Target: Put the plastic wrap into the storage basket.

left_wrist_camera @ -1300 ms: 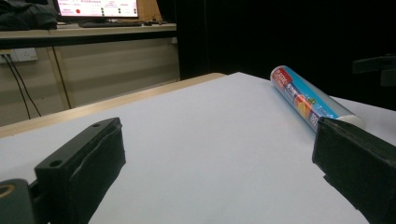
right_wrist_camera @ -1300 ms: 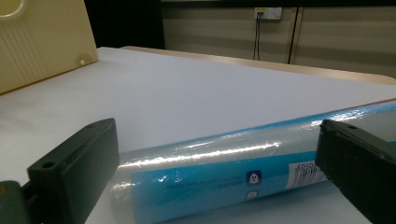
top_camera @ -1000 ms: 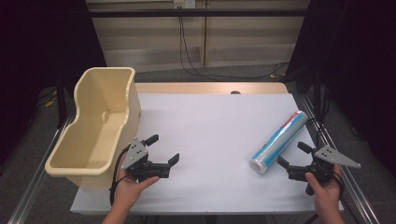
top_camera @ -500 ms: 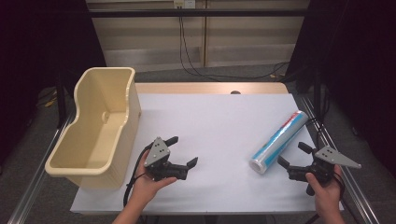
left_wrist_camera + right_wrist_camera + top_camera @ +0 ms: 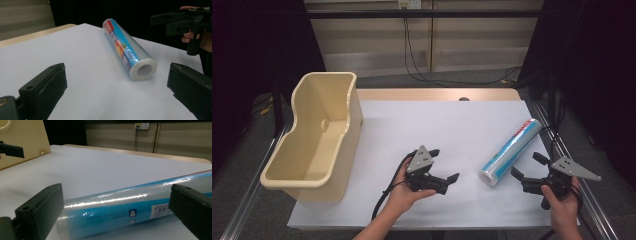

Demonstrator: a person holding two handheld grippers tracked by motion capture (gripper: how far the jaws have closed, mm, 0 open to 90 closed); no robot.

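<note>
my left gripper (image 5: 444,165) and right gripper (image 5: 526,166), both wide open and empty, flank the film roll (image 5: 510,151) lying on the white table (image 5: 422,125); beige bin (image 5: 314,137) stands far left.

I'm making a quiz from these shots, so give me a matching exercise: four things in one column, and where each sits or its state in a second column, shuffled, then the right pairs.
Things:
1. bin
2. roll
3. left gripper
4. right gripper

Places or states:
A. open, at the table's right edge, beside the roll's near end
B. standing on the table's left side, nothing inside
C. open, near the table's middle, aimed at the roll
D. lying on its side on the table's right half

Pairs: 1-B, 2-D, 3-C, 4-A
</note>
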